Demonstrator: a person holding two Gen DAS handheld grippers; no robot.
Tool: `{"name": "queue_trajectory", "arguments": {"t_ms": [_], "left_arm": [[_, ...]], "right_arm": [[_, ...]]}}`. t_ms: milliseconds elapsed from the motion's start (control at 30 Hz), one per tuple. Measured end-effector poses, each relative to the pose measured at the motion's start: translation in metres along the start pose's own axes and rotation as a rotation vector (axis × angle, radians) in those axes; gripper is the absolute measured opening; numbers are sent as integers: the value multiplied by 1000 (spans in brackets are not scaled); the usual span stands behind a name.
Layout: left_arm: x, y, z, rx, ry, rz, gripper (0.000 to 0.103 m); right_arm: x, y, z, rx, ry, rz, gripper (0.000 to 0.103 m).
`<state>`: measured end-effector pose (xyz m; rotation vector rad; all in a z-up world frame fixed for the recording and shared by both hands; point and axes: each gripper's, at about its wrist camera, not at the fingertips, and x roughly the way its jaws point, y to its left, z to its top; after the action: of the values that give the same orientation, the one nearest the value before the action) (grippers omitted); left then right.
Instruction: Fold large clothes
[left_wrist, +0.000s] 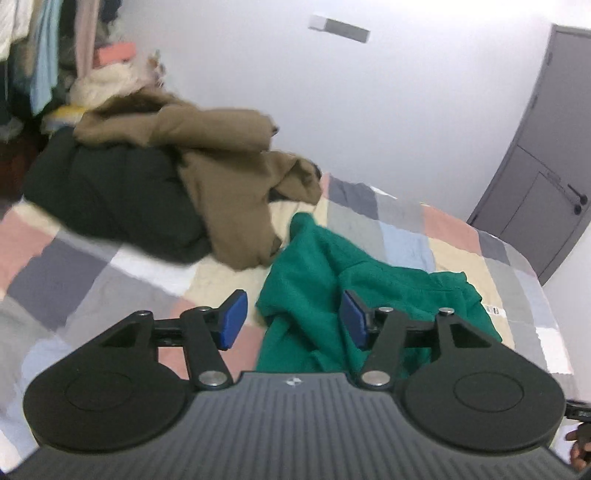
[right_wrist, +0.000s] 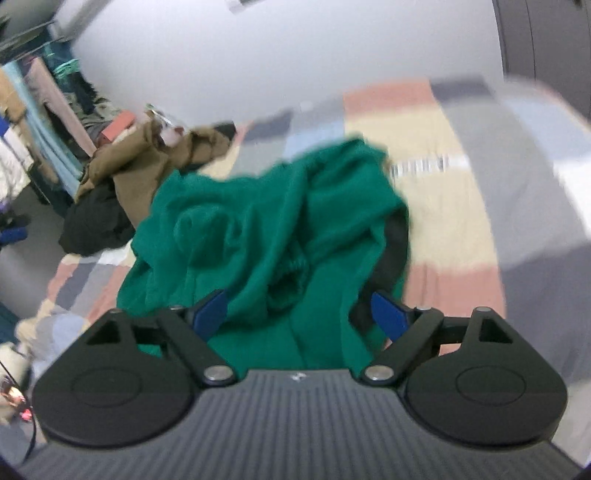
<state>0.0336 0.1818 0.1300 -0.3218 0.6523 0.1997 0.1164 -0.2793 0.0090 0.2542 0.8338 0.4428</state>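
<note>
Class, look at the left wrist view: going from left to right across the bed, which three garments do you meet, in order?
black garment → brown garment → green garment, which lies crumpled on the patchwork bedcover.

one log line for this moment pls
stage: pre-grasp | left tongs: open, empty | right tongs: open, empty | green garment: crumpled on patchwork bedspread | brown garment: heaped behind
</note>
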Motion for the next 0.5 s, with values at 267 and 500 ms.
{"name": "queue_trajectory", "arguments": {"t_ms": [267, 500], "left_arm": [[56, 60, -106, -190, 117, -97, 69], [100, 91, -183, -341, 179, -132, 71]], "right_arm": [[46, -43, -18, 127, 156, -101, 87], [90, -78, -36, 249, 309, -80, 87]]}}
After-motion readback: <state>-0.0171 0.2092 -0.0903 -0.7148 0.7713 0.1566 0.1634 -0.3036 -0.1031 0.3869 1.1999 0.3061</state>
